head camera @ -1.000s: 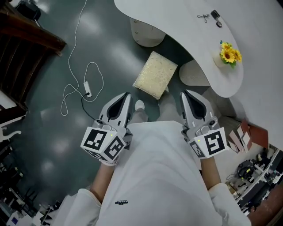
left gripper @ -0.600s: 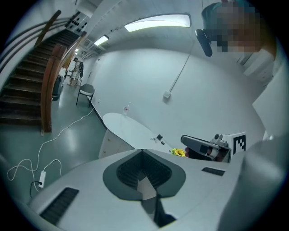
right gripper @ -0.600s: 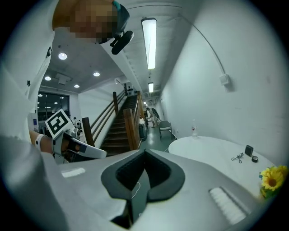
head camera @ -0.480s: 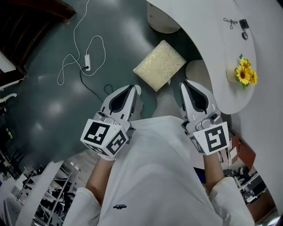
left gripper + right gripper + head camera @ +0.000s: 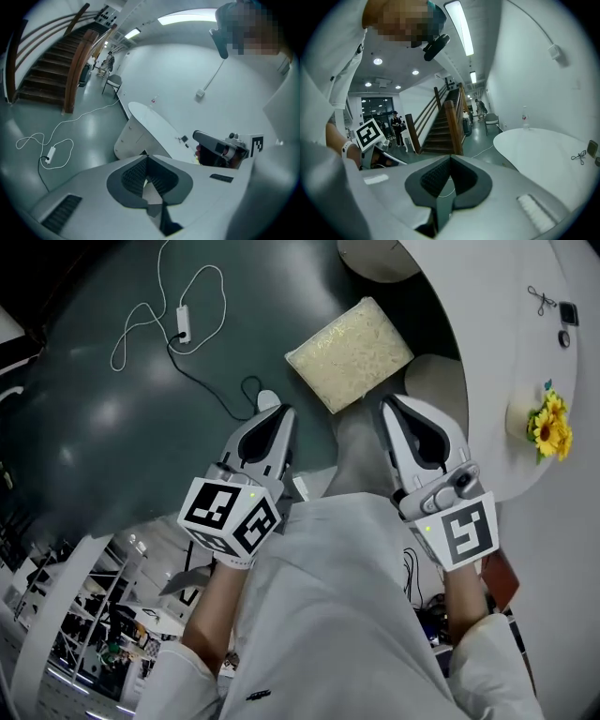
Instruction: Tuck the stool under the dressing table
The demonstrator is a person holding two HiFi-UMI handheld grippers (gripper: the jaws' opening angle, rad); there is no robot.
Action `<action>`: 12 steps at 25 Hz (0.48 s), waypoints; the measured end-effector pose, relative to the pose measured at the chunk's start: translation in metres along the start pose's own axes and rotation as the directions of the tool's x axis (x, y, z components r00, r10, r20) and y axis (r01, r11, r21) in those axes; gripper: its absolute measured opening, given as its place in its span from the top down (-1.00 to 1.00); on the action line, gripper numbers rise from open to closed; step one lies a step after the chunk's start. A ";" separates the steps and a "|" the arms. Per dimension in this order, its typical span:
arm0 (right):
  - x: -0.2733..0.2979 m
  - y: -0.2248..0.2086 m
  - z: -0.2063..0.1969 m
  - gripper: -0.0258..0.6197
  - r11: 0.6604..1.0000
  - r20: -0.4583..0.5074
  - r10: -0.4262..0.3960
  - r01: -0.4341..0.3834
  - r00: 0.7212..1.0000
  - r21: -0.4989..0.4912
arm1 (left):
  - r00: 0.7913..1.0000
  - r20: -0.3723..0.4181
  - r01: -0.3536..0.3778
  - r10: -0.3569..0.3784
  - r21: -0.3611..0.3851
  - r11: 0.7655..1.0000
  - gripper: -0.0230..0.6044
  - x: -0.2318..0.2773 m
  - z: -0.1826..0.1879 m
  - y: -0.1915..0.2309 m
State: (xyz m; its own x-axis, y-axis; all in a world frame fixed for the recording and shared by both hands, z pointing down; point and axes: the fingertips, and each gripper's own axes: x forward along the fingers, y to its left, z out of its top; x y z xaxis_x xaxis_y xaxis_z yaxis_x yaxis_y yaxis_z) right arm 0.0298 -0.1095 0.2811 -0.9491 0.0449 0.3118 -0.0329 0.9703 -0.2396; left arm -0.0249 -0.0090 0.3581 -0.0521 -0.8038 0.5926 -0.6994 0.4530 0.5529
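The stool [image 5: 349,352], with a cream fuzzy square cushion, stands on the dark floor beside the white curved dressing table [image 5: 497,343]. In the head view my left gripper [image 5: 278,416] hangs just below and left of the stool, shut with nothing in it. My right gripper [image 5: 392,409] is just below and right of the stool, near the table's rounded pedestal [image 5: 436,381], also shut and empty. In the left gripper view the left gripper [image 5: 147,158] points toward the table top [image 5: 150,123]. The right gripper [image 5: 450,160] in its own view has the table [image 5: 543,145] to its right.
A white cable with a power adapter [image 5: 180,332] loops over the floor at the upper left. Yellow flowers [image 5: 548,426], a small scissors-like item [image 5: 542,300] and a dark object [image 5: 565,315] sit on the table. A wooden staircase [image 5: 51,70] rises further off.
Both grippers have come down and now sit closer to the stool, one at each side. The head view has swung, so stool and table lie higher and further right.
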 end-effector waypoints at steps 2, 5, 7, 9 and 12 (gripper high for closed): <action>0.013 -0.003 -0.009 0.90 1.000 -0.009 -0.009 0.009 1.000 0.010 | 1.000 -0.008 -0.005 0.004 -0.034 0.999 0.90 0.009 -0.012 0.016; 0.029 -0.005 -0.028 0.90 0.999 -0.036 -0.016 0.017 0.999 0.027 | 1.000 -0.019 -0.007 0.006 -0.081 0.997 0.89 0.025 -0.034 0.039; 0.038 -0.005 -0.040 0.90 0.999 -0.051 -0.013 0.016 0.999 0.041 | 0.999 -0.048 -0.011 0.006 -0.094 0.996 0.79 0.038 -0.051 0.054; 0.046 -0.005 -0.050 0.90 0.999 -0.054 -0.006 0.008 0.999 0.046 | 0.997 -0.077 -0.005 -0.003 -0.106 0.994 0.67 0.050 -0.062 0.066; 0.056 -0.011 -0.071 0.90 0.999 -0.065 0.011 -0.009 0.998 0.037 | 0.995 -0.101 -0.001 -0.008 -0.090 0.996 0.65 0.068 -0.076 0.080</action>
State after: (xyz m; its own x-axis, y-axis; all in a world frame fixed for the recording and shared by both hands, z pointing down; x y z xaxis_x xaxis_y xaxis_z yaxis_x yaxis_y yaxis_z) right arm -0.0008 -0.1009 0.3665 -0.9270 0.0709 0.3683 -0.0364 0.9603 -0.2765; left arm -0.0301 0.0019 0.4874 0.0256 -0.7644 0.6442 -0.6319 0.4870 0.6029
